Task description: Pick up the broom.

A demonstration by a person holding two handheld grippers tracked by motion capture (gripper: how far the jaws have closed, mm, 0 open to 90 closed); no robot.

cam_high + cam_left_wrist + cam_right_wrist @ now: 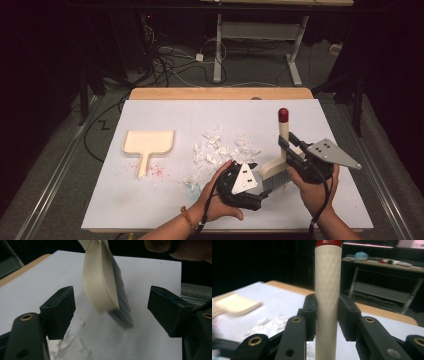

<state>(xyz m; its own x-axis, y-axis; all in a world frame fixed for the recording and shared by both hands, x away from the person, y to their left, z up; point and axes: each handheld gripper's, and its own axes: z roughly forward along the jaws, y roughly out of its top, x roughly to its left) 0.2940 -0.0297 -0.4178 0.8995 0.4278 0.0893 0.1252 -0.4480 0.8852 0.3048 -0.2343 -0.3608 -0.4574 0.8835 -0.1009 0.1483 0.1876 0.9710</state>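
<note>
dustpan (148, 144) left of scraps (220, 149), brush (279, 165) right

A white-topped table (150, 200) carries a cream dustpan (148, 144) and scattered white paper scraps (220, 149) beside it.

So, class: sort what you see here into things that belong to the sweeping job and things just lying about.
In the job: brush, held by right gripper; paper scraps; dustpan; left gripper, fingers open.

Lying about: floor cables; desk frame behind the table.

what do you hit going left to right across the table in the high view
cream dustpan → scattered white paper scraps → left gripper, jaws open → brush held upright in the shut right gripper
</note>
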